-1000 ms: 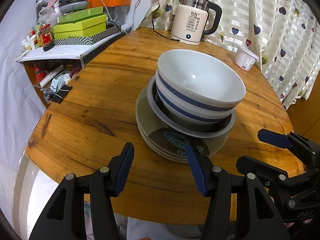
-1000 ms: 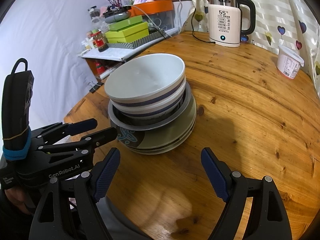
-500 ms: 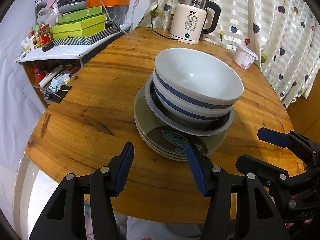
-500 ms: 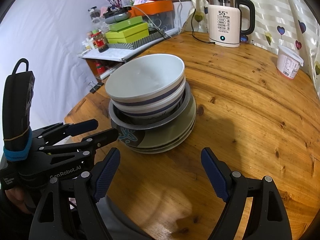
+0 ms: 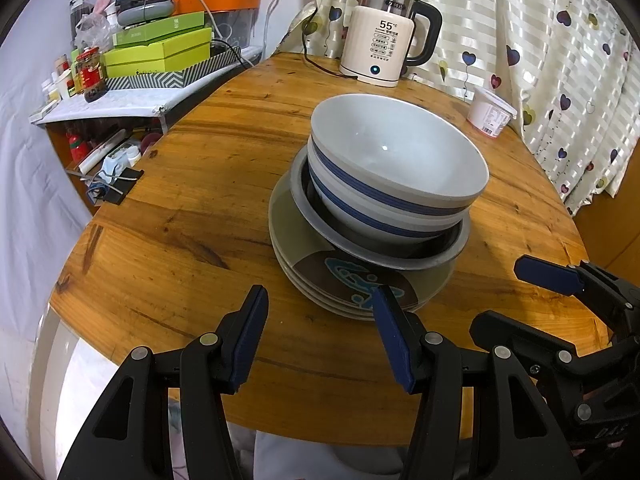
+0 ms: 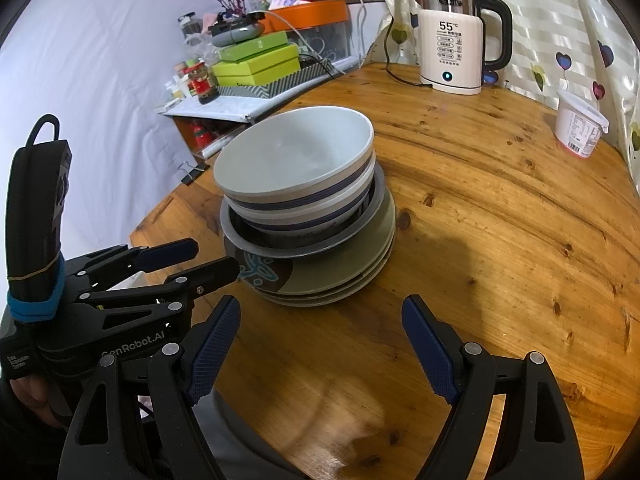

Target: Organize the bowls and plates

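The stack sits near the table's (image 5: 168, 236) front edge: striped bowls (image 5: 396, 164) nested in a grey bowl (image 5: 400, 258) atop the plates (image 5: 304, 276); left gripper (image 5: 320, 334) and right gripper (image 6: 320, 344) hover spread and empty; the stacking looks done, so next likely comes a check or withdrawal.

The left claw (image 5: 320, 336), a black plastic clamp with blue ribbed pads, was spread wide and held nothing. The right claw (image 6: 320, 344), of the same build, was likewise spread wide and empty. Both were level and pointed forward, side by side and near each other. In the right wrist view the left claw (image 6: 192, 260) showed from the side at the lower left, with part of the person's left hand (image 6: 28, 396) gripping its black handle.
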Demonstrator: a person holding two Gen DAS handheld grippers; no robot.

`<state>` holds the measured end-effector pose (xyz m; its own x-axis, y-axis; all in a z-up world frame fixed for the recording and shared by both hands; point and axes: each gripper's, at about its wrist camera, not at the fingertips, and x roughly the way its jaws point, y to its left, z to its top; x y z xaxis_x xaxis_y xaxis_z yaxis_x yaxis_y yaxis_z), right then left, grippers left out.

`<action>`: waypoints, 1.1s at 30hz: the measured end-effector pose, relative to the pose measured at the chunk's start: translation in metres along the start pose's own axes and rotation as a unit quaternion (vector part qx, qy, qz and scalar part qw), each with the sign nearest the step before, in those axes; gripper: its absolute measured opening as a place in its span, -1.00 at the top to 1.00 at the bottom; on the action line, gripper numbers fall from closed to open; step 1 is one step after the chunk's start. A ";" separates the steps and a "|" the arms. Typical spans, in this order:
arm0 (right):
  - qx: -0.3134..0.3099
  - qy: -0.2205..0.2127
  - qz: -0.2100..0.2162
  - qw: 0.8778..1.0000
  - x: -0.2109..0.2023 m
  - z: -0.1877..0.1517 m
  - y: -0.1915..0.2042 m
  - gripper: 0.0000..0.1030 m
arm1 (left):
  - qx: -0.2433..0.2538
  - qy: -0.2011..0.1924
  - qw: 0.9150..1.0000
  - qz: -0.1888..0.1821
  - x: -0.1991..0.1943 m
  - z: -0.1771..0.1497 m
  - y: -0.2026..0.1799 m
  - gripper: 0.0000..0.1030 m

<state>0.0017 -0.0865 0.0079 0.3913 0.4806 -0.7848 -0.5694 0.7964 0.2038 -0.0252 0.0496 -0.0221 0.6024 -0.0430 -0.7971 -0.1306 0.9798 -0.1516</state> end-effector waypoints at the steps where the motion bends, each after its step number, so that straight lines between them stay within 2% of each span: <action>1: 0.000 0.000 0.000 1.000 0.000 0.000 0.000 -0.62 | 0.000 0.000 1.000 0.001 0.000 0.000 0.000 -0.08; 33: 0.000 0.001 0.002 1.000 0.003 -0.003 0.005 -0.62 | 0.004 0.007 1.000 0.001 0.004 -0.001 -0.002 -0.08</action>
<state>-0.0026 -0.0823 0.0051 0.3870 0.4825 -0.7858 -0.5712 0.7944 0.2065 -0.0237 0.0472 -0.0255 0.5912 -0.0447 -0.8053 -0.1247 0.9814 -0.1461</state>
